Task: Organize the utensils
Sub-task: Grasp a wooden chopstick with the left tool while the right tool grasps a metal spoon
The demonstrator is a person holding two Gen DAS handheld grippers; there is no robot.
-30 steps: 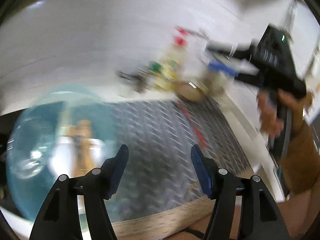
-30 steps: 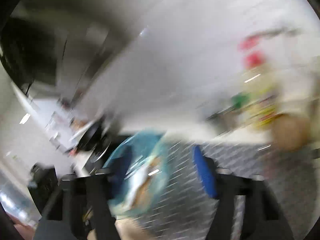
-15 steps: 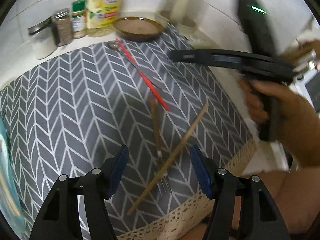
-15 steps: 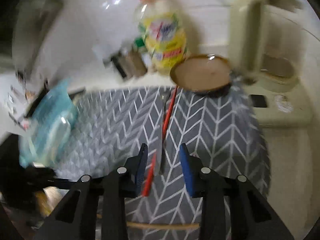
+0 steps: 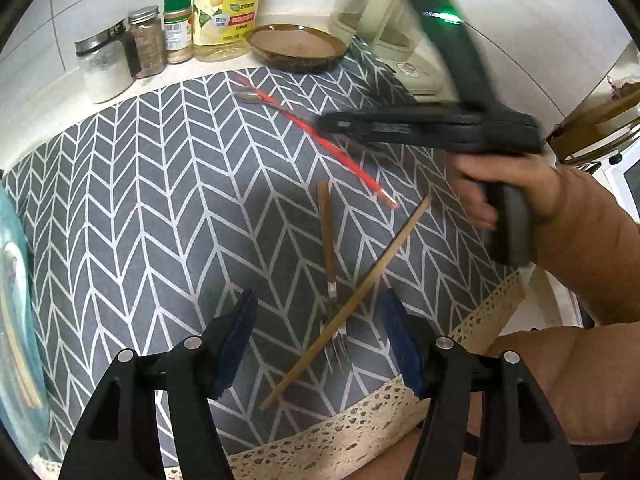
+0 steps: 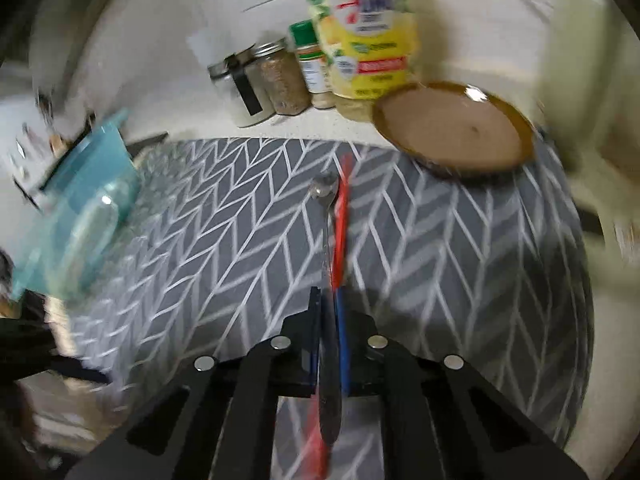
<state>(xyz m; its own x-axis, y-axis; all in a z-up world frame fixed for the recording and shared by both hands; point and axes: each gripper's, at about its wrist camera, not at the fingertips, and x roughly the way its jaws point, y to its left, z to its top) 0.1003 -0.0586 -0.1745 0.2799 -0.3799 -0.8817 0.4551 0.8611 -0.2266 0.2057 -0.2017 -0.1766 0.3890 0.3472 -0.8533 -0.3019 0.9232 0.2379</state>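
Item: right hand-held gripper, jaws drawn together on the metal spoon and, it seems, the red chopstick beside it; both run straight ahead from its fingertips toward the brown dish. Blur leaves it unclear whether the chopstick is truly clamped or only lying alongside.

Item: left hand-held gripper, jaws apart, holding nothing. Between and just ahead of its fingertips lie a wooden-handled fork and a wooden chopstick crossed over it, on the herringbone cloth covering the table.

Handling note: judged best to confirm one utensil only is gripped, lift level, and keep clear of the dish ahead.

Legible marks: yellow bottle reads "OMO", "99%"; other characters too small. Spice jars illegible.

Far left of the left hand-held gripper: a blue holder, probably the destination.
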